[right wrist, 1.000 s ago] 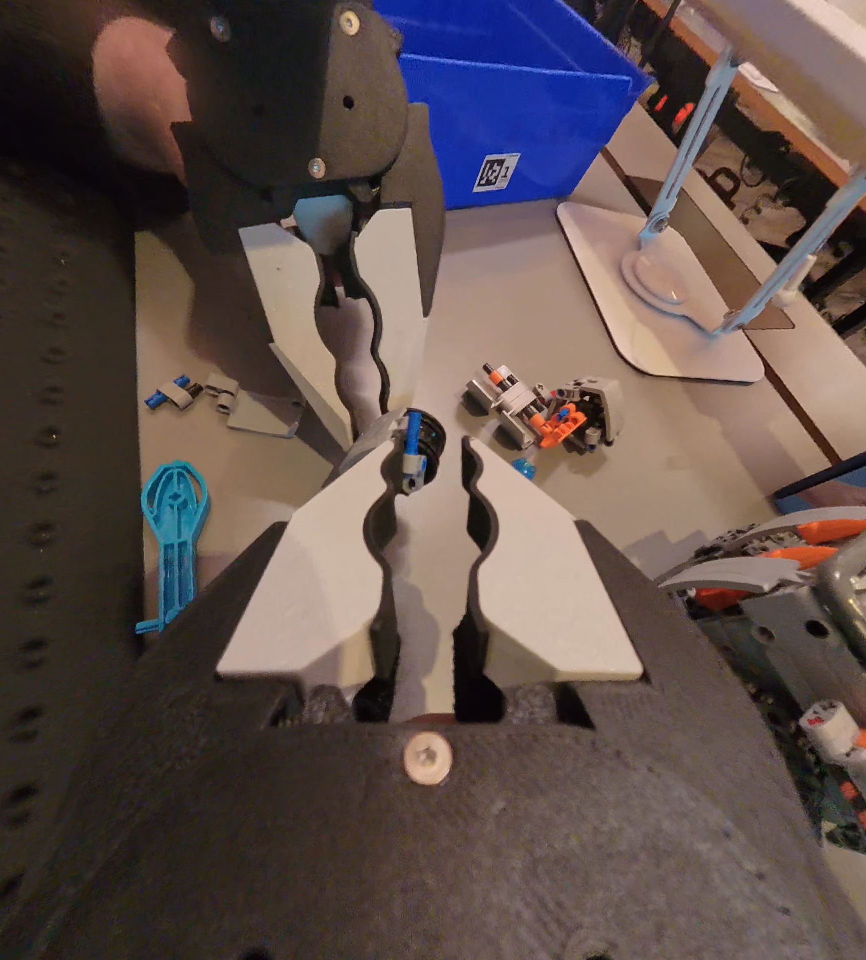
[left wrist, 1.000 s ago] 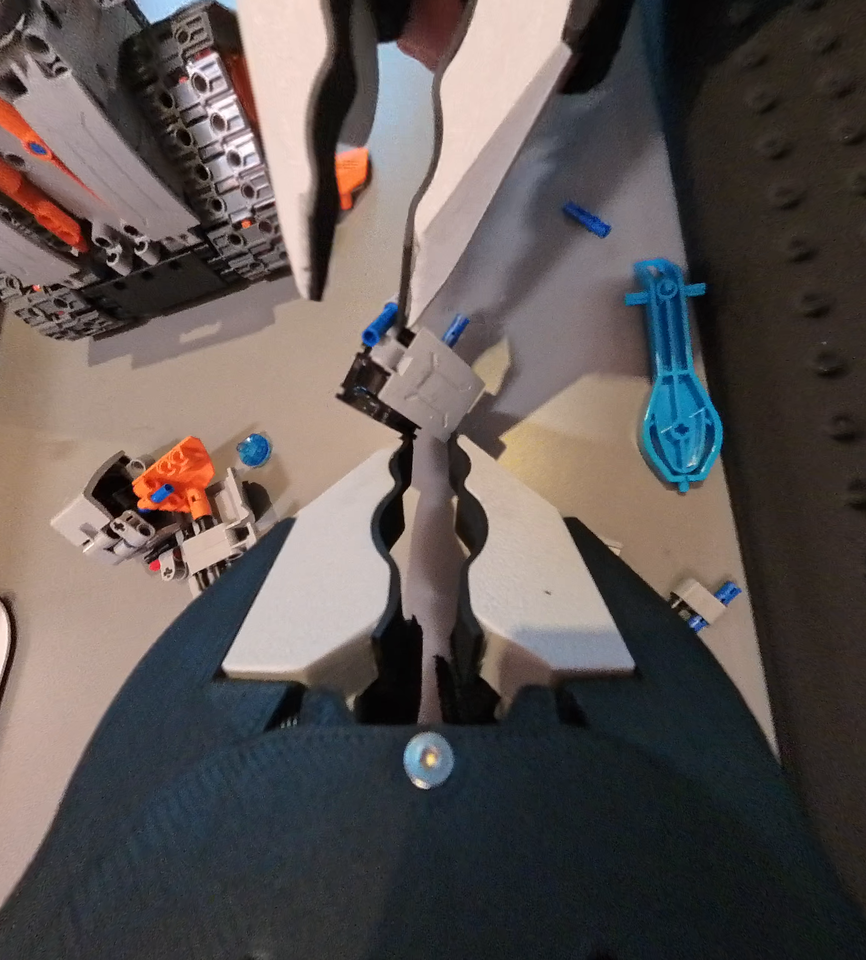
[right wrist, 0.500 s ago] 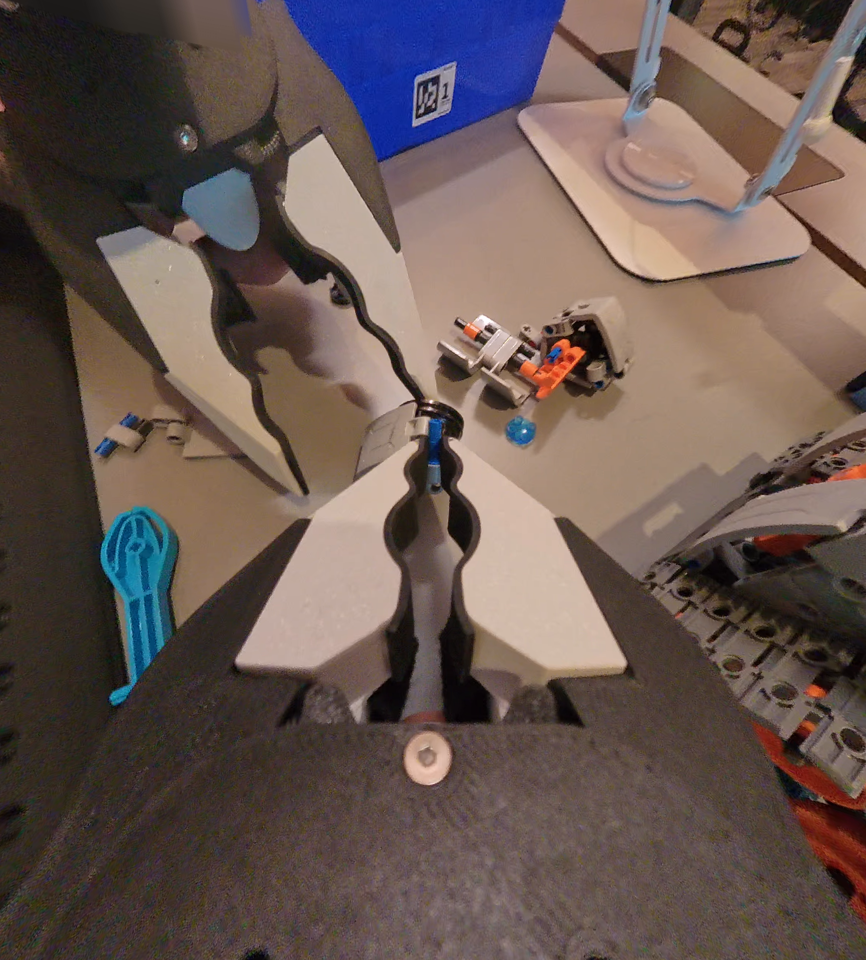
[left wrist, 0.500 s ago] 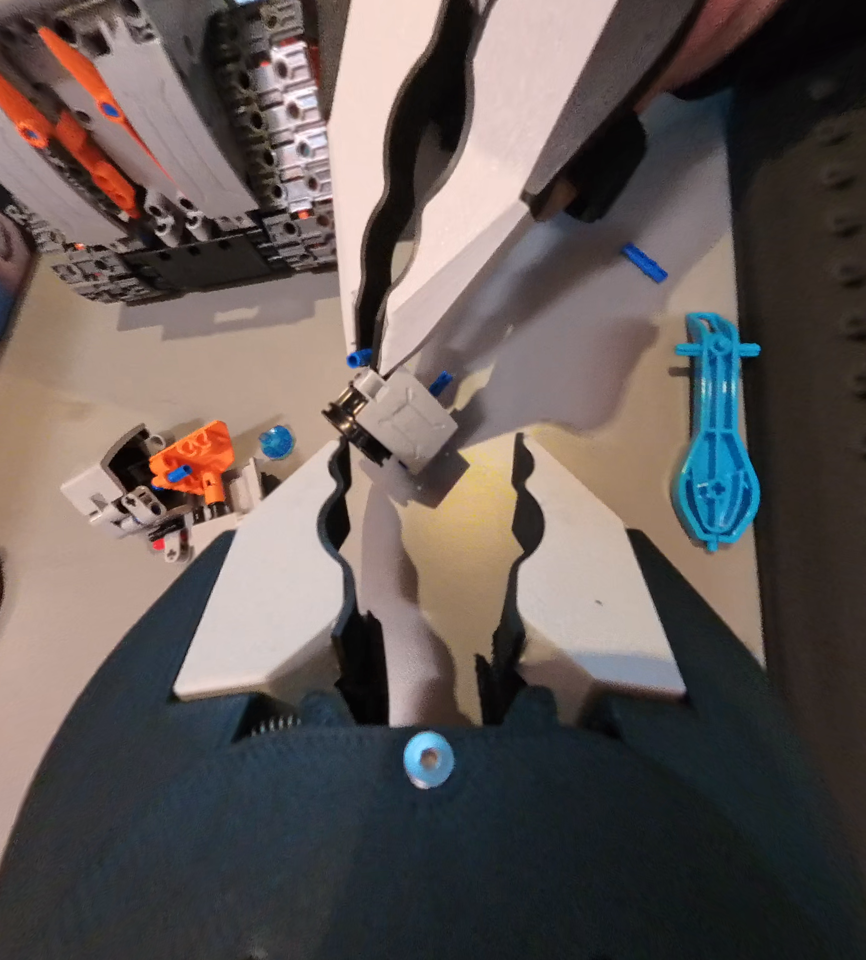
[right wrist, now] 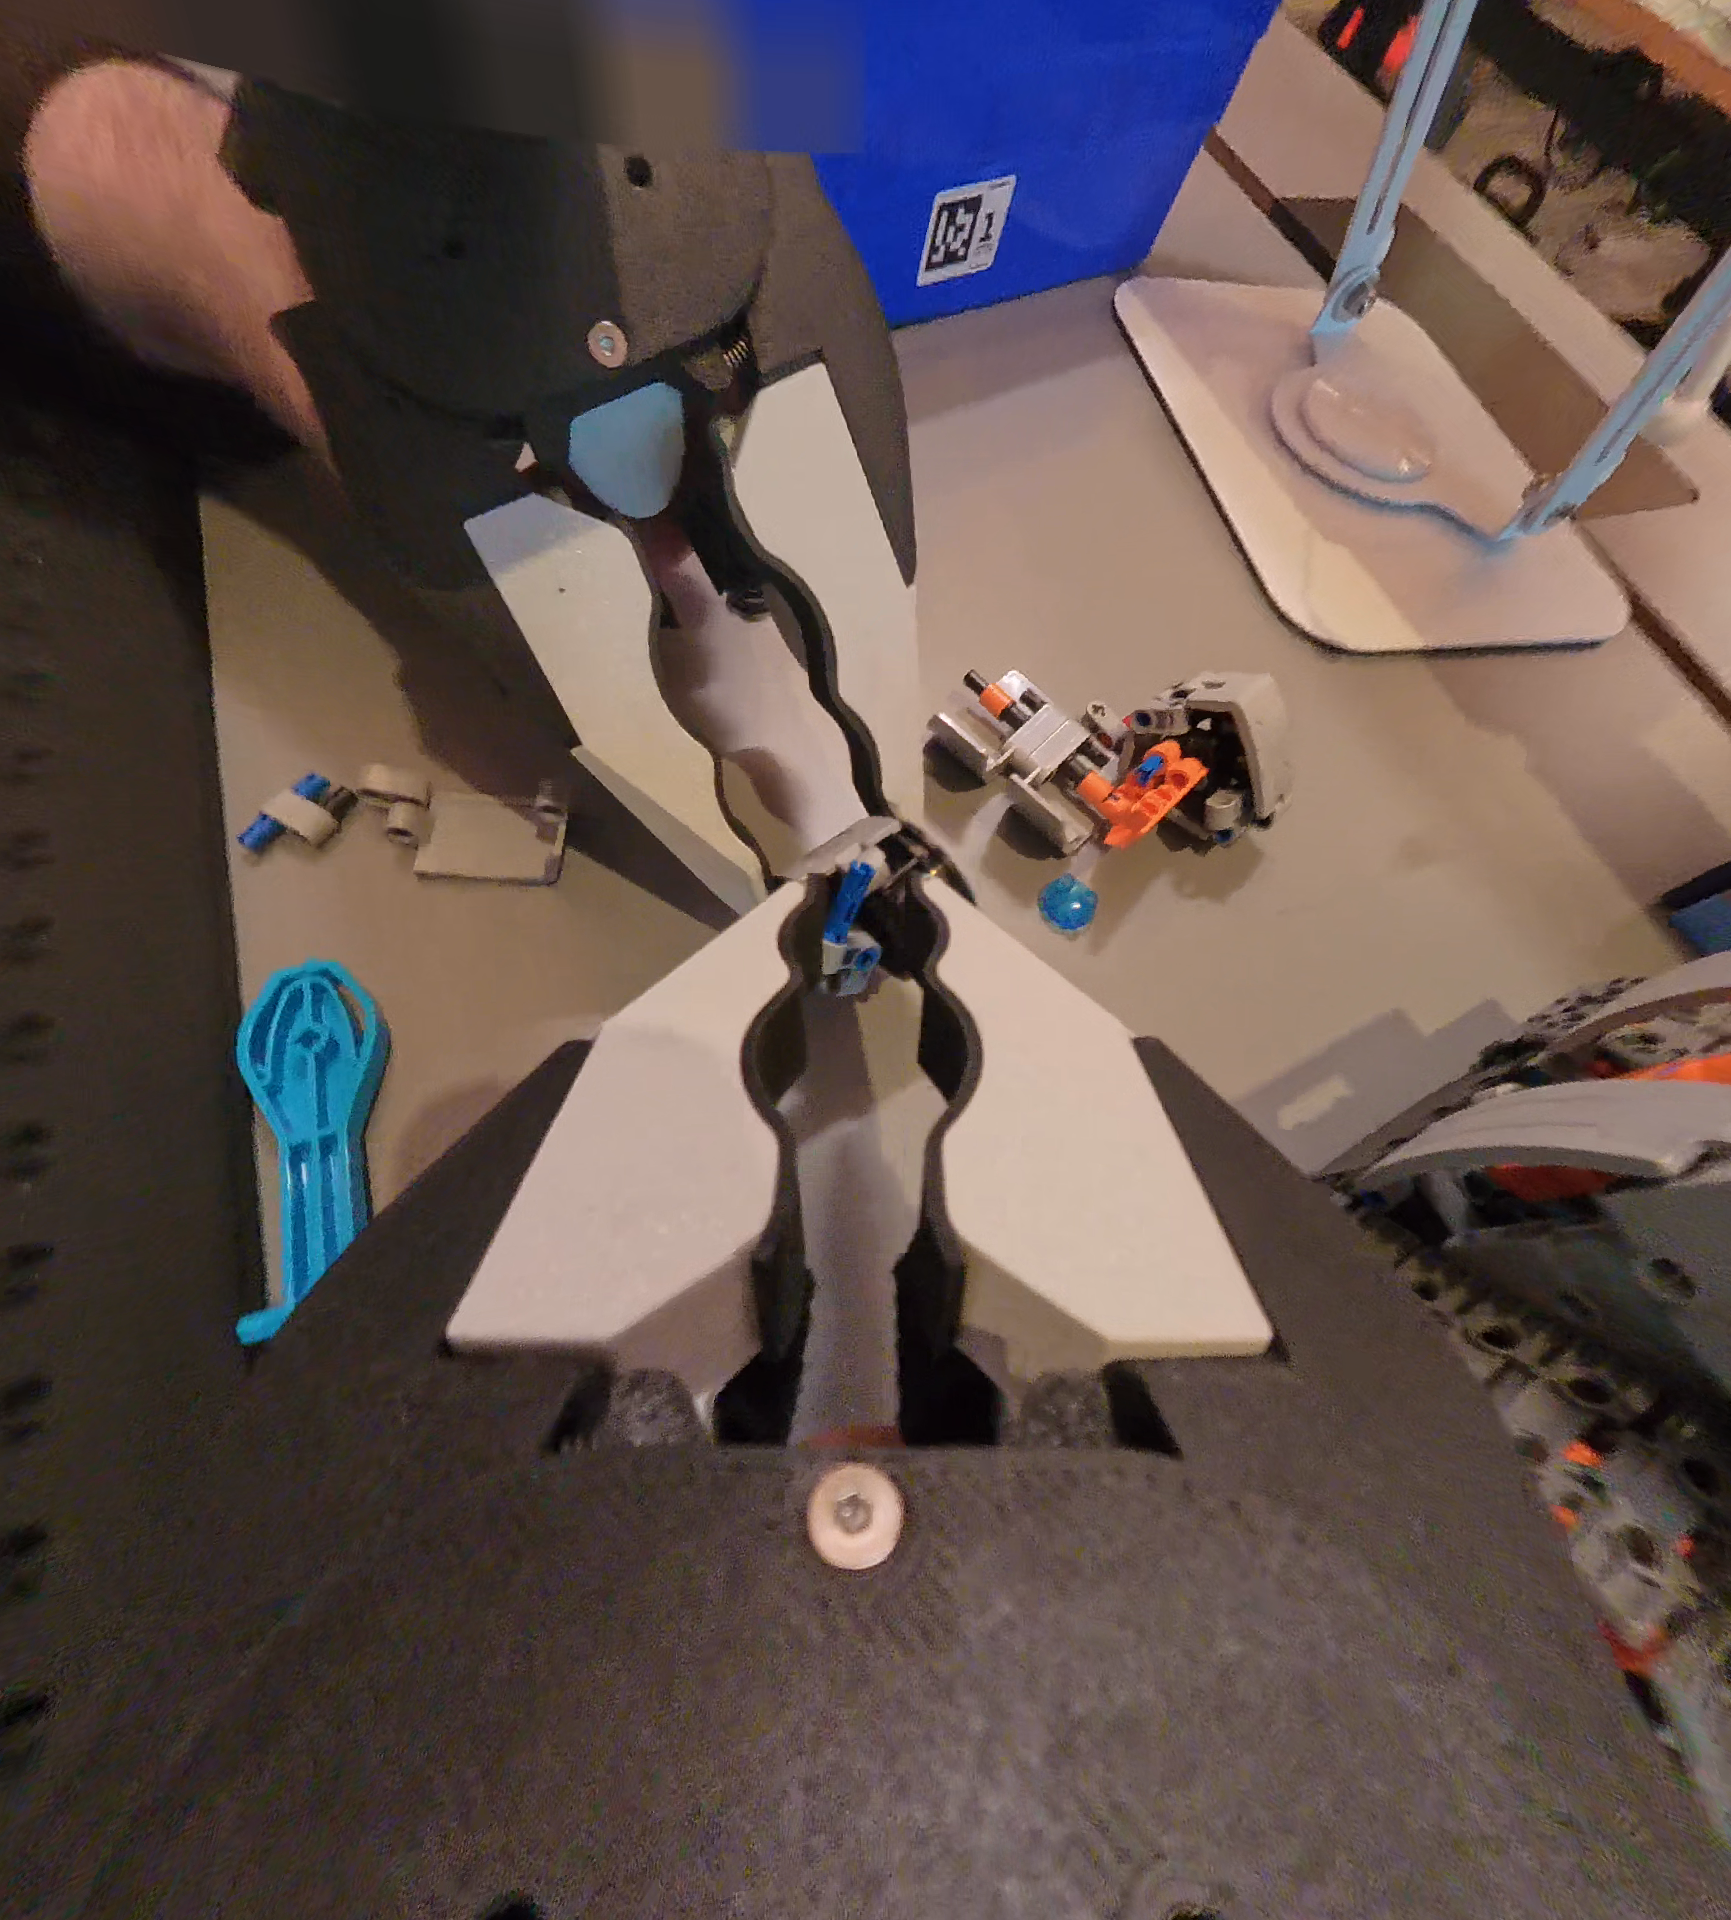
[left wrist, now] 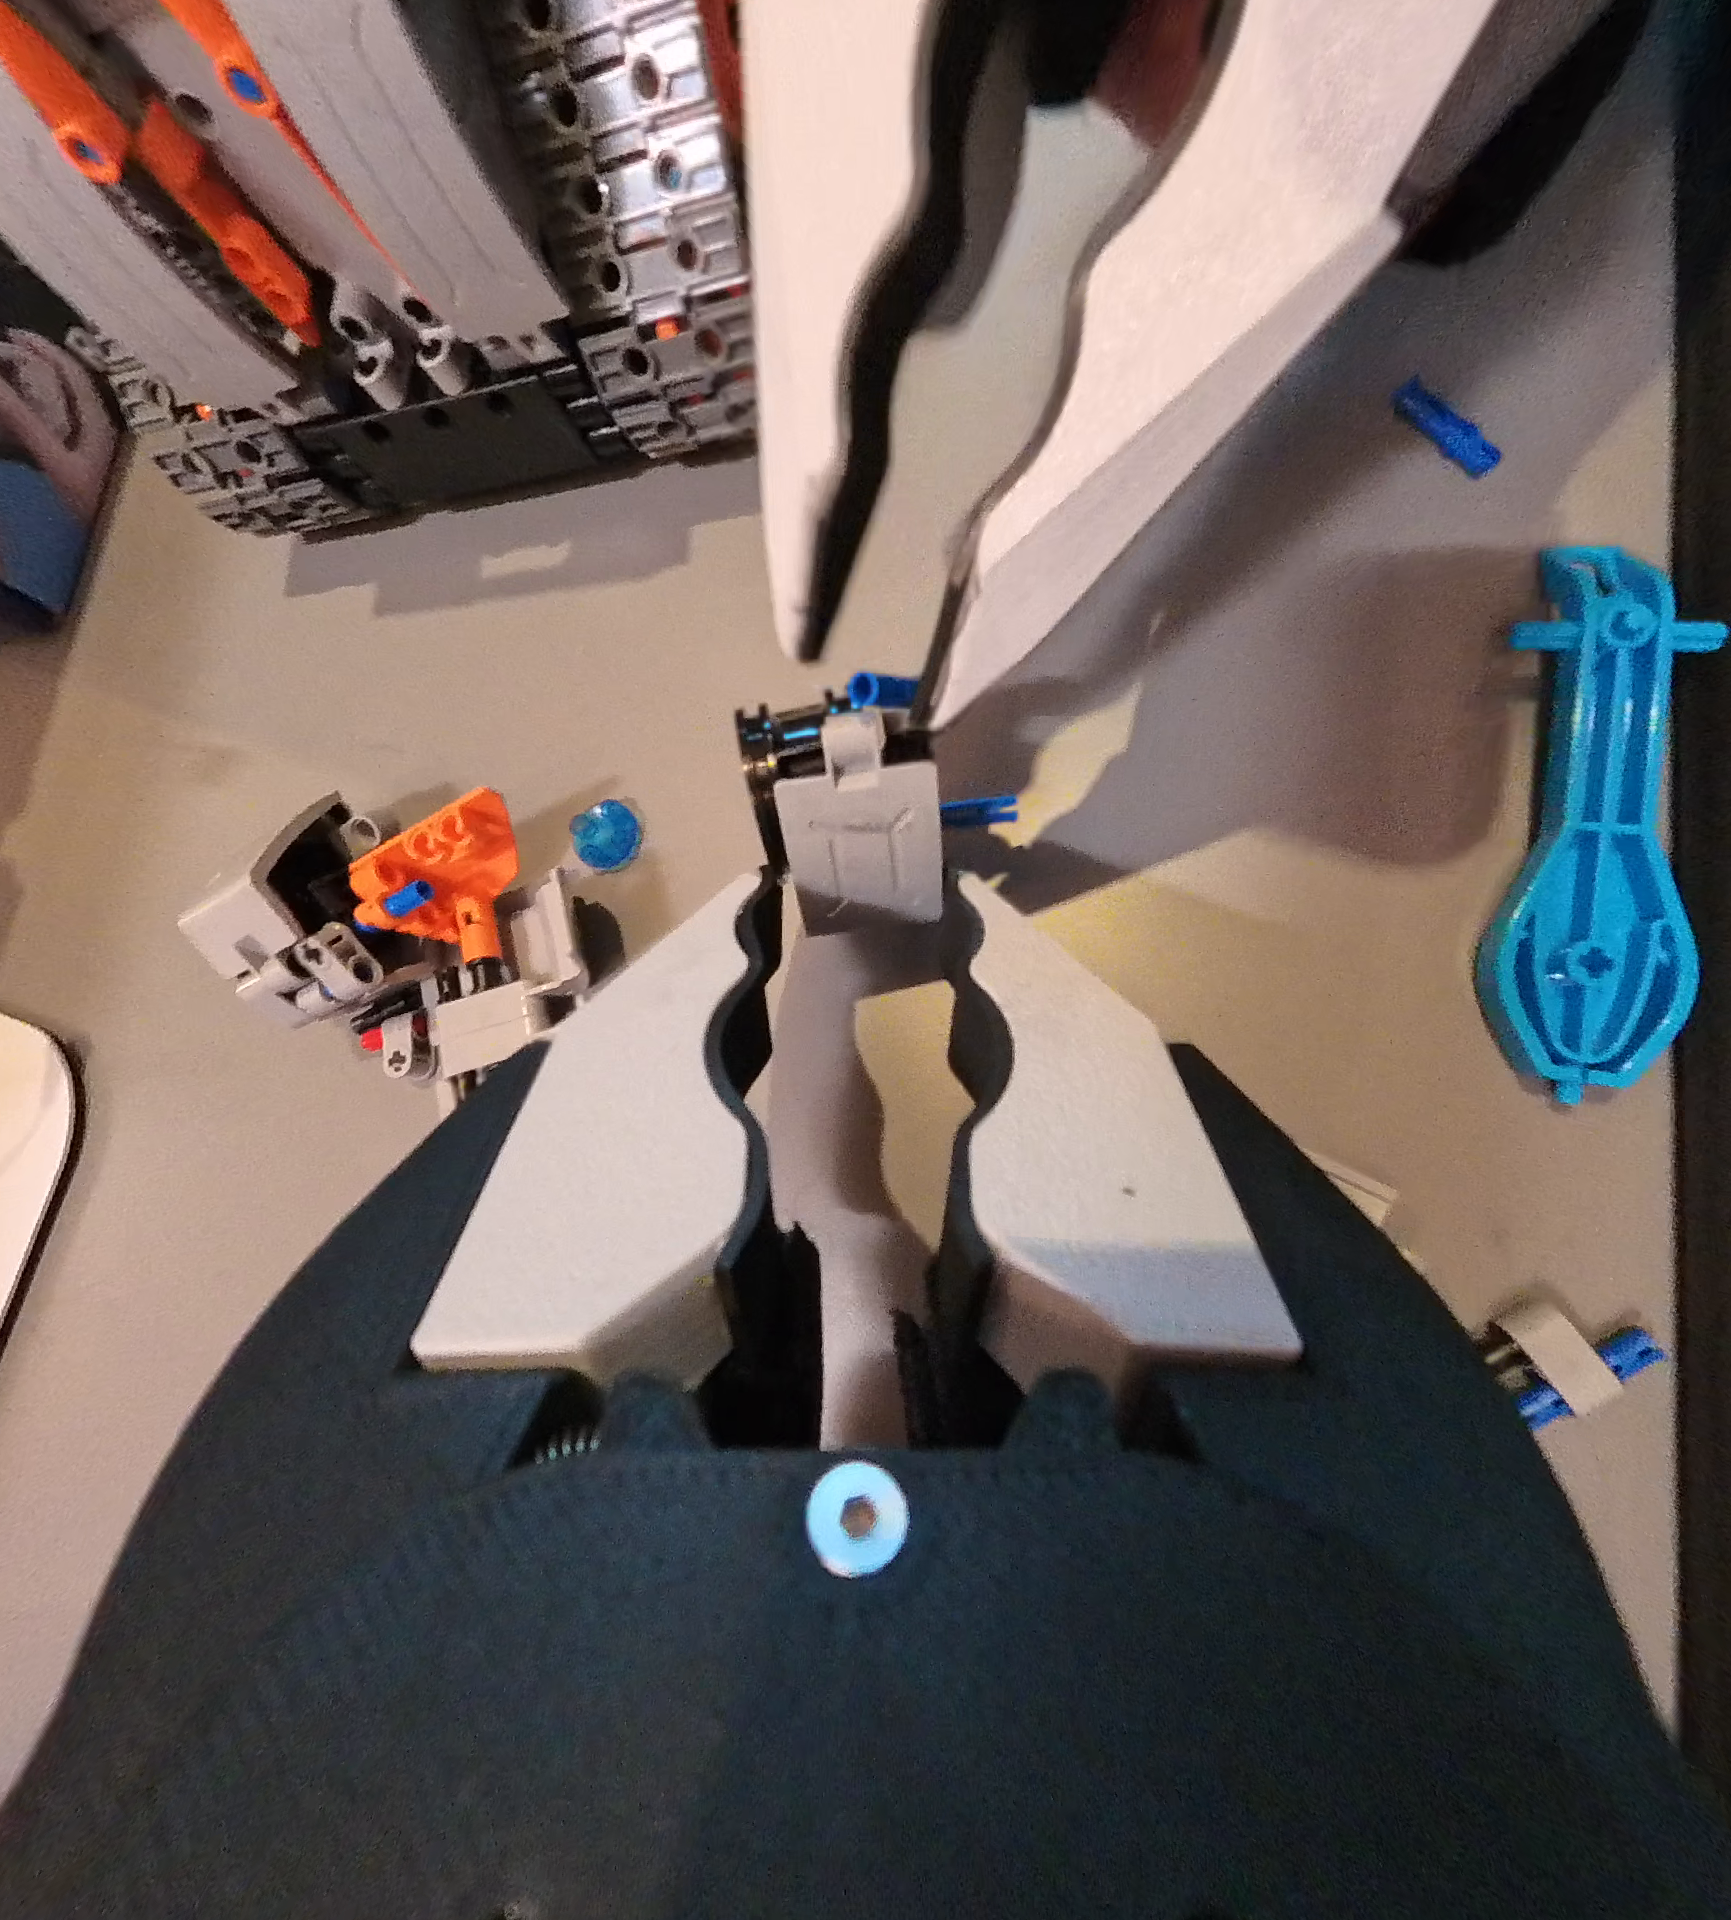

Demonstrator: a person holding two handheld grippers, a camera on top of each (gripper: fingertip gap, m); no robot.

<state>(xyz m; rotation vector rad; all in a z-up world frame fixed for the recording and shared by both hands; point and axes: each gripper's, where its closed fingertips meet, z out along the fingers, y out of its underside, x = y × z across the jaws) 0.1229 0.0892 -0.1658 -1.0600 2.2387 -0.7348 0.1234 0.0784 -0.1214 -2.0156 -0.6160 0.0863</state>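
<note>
Table (left wrist: 217, 727): grey top under both claws. A dark dimpled mat (right wrist: 30, 1039) borders it left of the right claw.
Big brick model (left wrist: 425, 260): grey, black and orange, ahead and left of the left claw, well apart from it.
Blue bin (right wrist: 996, 104): far ahead of the right claw, behind the left one.
Lamp base (right wrist: 1412, 499): pale plate, ahead and right of the right claw.
Left gripper (left wrist: 866, 904): narrow. Half a second ago its jaws stood wide. Now they have drawn in on the lower edge of the small grey assembly (left wrist: 856, 831), which sits between the tips and looks clamped.
Right gripper (right wrist: 866, 914): meets the left one tip to tip from the other side. Its jaws were pinched close on the blue-pinned end of the same piece and now stand slightly parted. That end lies between the tips, but I cannot tell whether they grip it.
Loose sub-build (left wrist: 393, 935): grey and orange, lying left of the left claw's tips, near but apart.
Turquoise tool (left wrist: 1588, 914): flat on the table, well right of the left claw.
Grey flat panel (right wrist: 487, 831): ahead and left of the right claw, by a grey connector with blue pins (left wrist: 1567, 1371).
Round blue stud (left wrist: 606, 834): just left of the held piece.
Blue pin (left wrist: 1446, 428): alone, ahead and right of the left claw.
</note>
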